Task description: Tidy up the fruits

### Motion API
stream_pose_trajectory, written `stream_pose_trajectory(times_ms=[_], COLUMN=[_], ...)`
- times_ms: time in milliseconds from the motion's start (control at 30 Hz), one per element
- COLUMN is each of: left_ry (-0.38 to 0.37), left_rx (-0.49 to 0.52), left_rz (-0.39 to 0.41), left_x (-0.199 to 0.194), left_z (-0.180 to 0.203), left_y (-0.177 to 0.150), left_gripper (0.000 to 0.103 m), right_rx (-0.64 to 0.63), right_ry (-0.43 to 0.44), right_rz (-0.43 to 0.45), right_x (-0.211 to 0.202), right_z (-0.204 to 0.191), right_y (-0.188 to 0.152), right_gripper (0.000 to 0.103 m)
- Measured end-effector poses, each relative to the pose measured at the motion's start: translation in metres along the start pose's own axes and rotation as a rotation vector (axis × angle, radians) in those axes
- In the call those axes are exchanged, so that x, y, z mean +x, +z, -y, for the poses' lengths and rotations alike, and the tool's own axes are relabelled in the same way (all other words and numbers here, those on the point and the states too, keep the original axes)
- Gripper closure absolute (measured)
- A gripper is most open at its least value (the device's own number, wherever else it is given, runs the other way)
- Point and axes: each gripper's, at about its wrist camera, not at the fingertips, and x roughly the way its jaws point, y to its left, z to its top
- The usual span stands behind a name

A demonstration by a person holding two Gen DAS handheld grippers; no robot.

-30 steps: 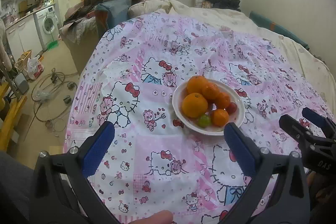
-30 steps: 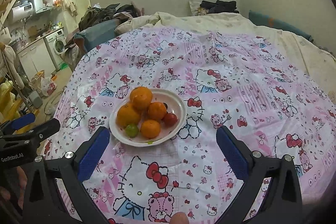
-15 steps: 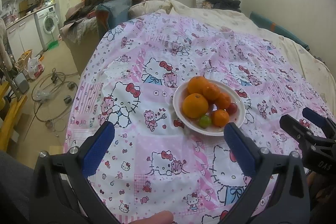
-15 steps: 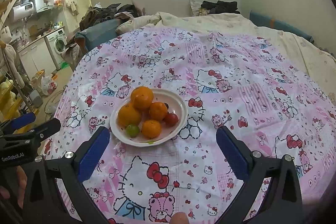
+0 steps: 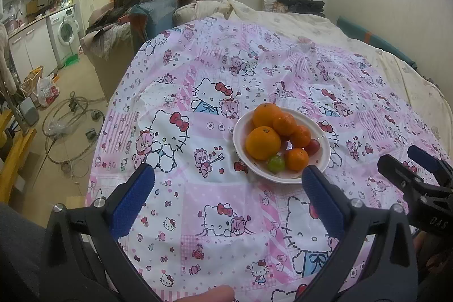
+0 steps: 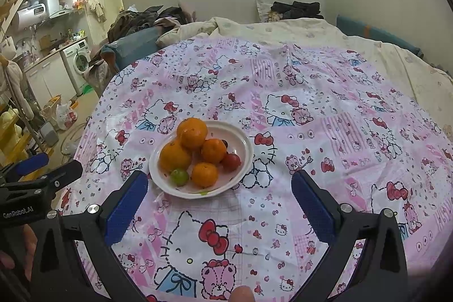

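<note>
One white plate (image 6: 243, 160) of fruit on the pink cartoon-print cover (image 6: 311, 132), both claws apart and holding nothing.

The plate holds seven visible fruits: two large oranges (image 6: 174, 156), three small tangerines (image 6: 213, 150), one green fruit (image 6: 179, 177) and one red fruit (image 6: 231, 161). The left gripper (image 5: 226, 183) and the right gripper (image 6: 219, 183) hover near the plate, not touching it.

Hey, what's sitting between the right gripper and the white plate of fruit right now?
Nothing but the pink cartoon-print cloth. In the right wrist view, the open right gripper sits just short of the round white plate, with only bare cloth between.
</note>
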Motion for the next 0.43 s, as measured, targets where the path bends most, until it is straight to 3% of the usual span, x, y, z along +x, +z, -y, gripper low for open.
stream_pose_trajectory(times_ms=[433], left_ry=[0.002], left_rx=[-0.002], left_rz=[-0.01], left_x=[0.0009], left_z=[0.0031], left_y=[-0.0016], left_gripper=[0.0], right_rx=[0.001], right_ry=[0.0], right_rz=[0.0], right_x=[-0.0005], right_z=[-0.0006], right_y=[-0.0004], right_gripper=[0.0])
